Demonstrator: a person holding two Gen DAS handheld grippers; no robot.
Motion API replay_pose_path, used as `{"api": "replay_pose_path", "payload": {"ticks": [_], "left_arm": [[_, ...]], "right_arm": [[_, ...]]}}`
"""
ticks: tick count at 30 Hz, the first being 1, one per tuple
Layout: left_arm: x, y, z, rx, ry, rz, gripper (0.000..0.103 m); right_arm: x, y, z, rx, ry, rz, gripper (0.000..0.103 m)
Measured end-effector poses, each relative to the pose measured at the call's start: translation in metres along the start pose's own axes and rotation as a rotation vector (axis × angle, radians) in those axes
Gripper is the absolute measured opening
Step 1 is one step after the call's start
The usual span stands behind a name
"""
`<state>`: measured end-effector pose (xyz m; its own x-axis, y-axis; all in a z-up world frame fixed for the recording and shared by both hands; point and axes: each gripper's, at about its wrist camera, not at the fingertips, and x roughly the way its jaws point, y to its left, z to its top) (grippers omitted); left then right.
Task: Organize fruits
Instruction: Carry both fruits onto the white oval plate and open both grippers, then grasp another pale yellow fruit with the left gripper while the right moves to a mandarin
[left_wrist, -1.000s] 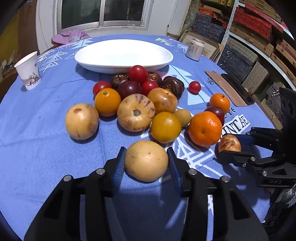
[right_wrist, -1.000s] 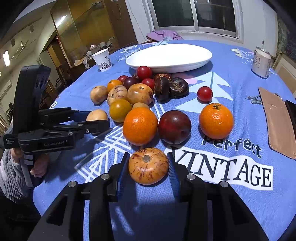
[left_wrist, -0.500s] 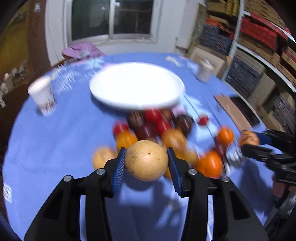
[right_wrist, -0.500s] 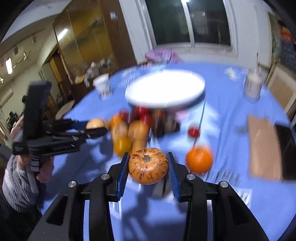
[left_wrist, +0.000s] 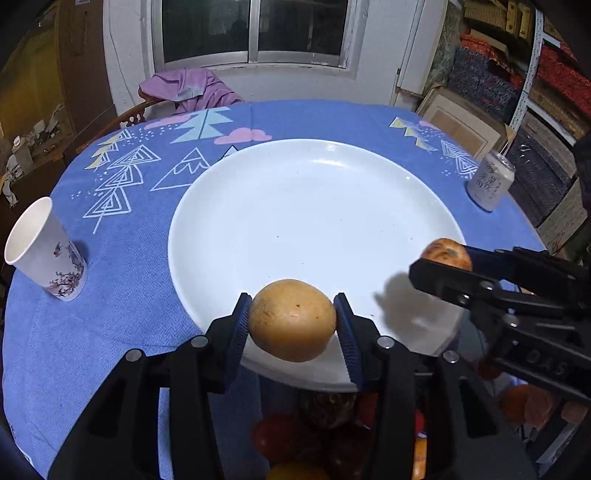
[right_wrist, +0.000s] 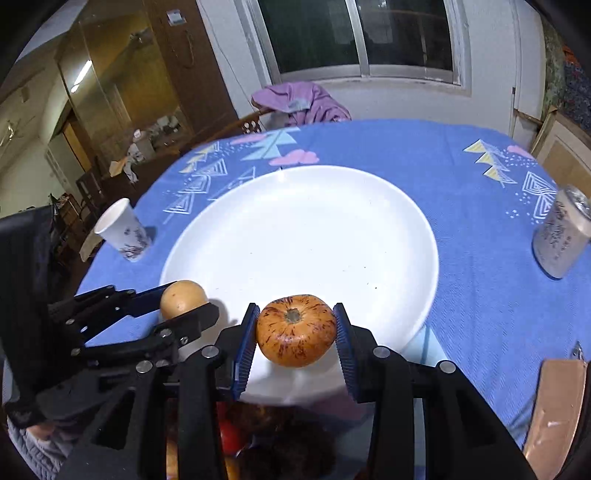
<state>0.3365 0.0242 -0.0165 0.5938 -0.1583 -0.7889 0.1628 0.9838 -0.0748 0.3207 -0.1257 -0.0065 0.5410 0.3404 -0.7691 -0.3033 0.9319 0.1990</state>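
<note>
My left gripper (left_wrist: 292, 325) is shut on a plain yellow-brown round fruit (left_wrist: 291, 319) and holds it over the near rim of the large white plate (left_wrist: 295, 221). My right gripper (right_wrist: 295, 332) is shut on an orange fruit with red streaks (right_wrist: 296, 329), also over the plate's (right_wrist: 314, 236) near rim. Each gripper shows in the other view: the right one (left_wrist: 439, 266) at the plate's right edge, the left one (right_wrist: 184, 306) at its left edge. The remaining fruits (left_wrist: 314, 435) lie mostly hidden below the grippers.
A paper cup (left_wrist: 44, 254) stands left of the plate on the blue tablecloth (left_wrist: 110, 295). A drink can (left_wrist: 489, 182) stands at the right. A brown flat case (right_wrist: 554, 413) lies at the near right. A chair with purple cloth (left_wrist: 184, 88) is behind the table.
Both grippers have lifted their fruits off the table and carried them forward from the fruit pile to above the plate's near rim. The pile has dropped below the view.
</note>
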Motion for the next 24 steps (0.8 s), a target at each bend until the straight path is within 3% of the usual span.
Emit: {"api": "replay_pose_path", "payload": {"ticks": [3,4,6,14,15,17,20,24], "left_arm": [[-0.003,0.004,0.000,-0.010,-0.024,-0.003,0.072],[-0.006,0.004,-0.001,-0.011,-0.032,0.000,0.074],[-0.011,0.004,0.000,-0.010,-0.040,-0.010,0.074],[-0.053,0.022,-0.015,-0.071,-0.096,0.008,0.075],[-0.061,0.027,-0.020,-0.081,-0.112,0.011,0.079],[-0.082,0.040,-0.039,-0.118,-0.147,0.014,0.087],[-0.096,0.049,-0.072,-0.136,-0.141,0.009,0.088],[-0.101,0.045,-0.117,-0.096,-0.126,0.065,0.088]], "right_arm": [[0.004,-0.001,0.000,0.022,0.005,0.012,0.043],[0.003,-0.003,0.001,0.027,-0.007,0.009,0.050],[-0.003,-0.005,0.000,0.027,-0.027,0.007,0.055],[-0.041,-0.010,-0.015,0.060,-0.090,0.033,0.055],[-0.048,-0.010,-0.019,0.060,-0.099,0.038,0.055],[-0.067,-0.013,-0.034,0.067,-0.127,0.044,0.055],[-0.095,-0.022,-0.066,0.093,-0.162,0.087,0.061],[-0.123,-0.041,-0.112,0.157,-0.216,0.107,0.067]]}}
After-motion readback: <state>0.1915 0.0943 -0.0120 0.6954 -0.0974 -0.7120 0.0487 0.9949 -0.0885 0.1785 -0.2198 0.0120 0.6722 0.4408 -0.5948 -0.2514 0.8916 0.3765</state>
